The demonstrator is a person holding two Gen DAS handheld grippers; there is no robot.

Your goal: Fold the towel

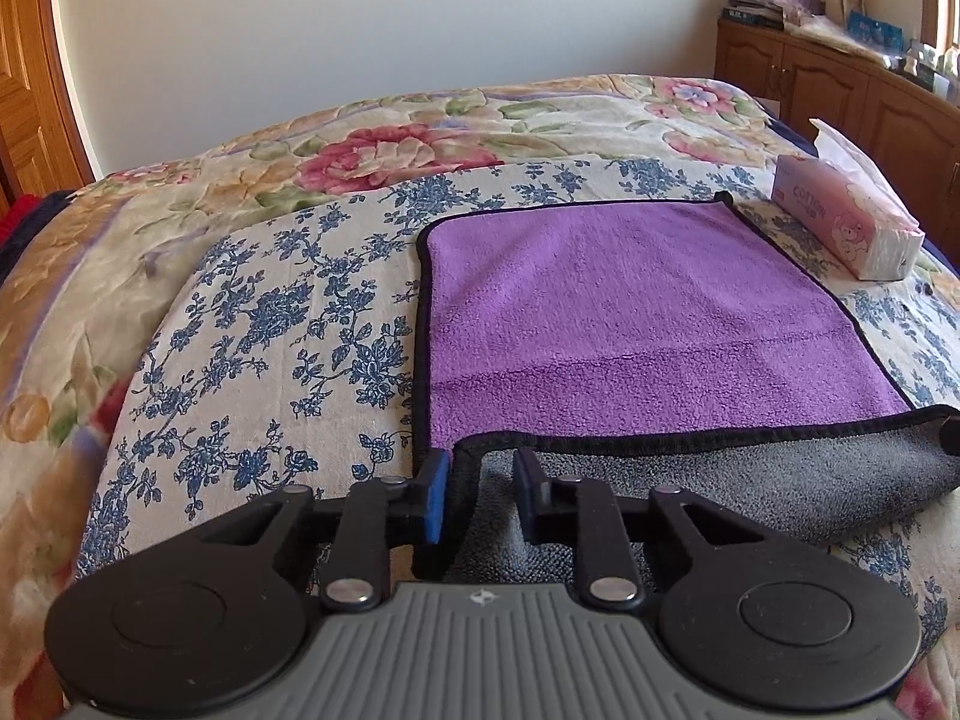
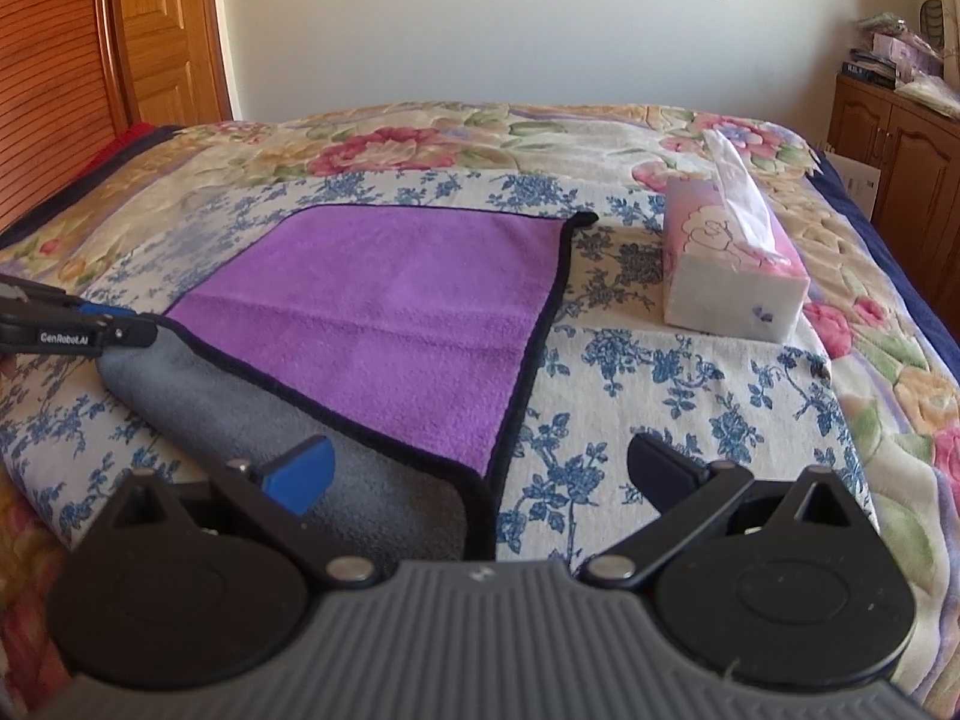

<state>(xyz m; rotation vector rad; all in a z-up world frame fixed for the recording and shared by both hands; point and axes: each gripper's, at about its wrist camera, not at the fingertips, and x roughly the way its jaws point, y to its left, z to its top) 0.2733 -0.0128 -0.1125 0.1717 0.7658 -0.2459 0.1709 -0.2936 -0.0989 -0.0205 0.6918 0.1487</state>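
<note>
A purple towel with a black hem and a grey underside lies on the bed; its near edge is turned up and shows grey. My left gripper sits at the towel's near left corner, jaws narrowly apart with the hem between them. In the right wrist view the towel lies ahead and to the left. My right gripper is open wide over the near right corner, touching nothing. The left gripper shows at the far left, at the other near corner.
A blue-flowered cloth lies under the towel on a floral quilt. A pink tissue box stands right of the towel. Wooden cabinets with clutter stand at the right, a wooden door at the left.
</note>
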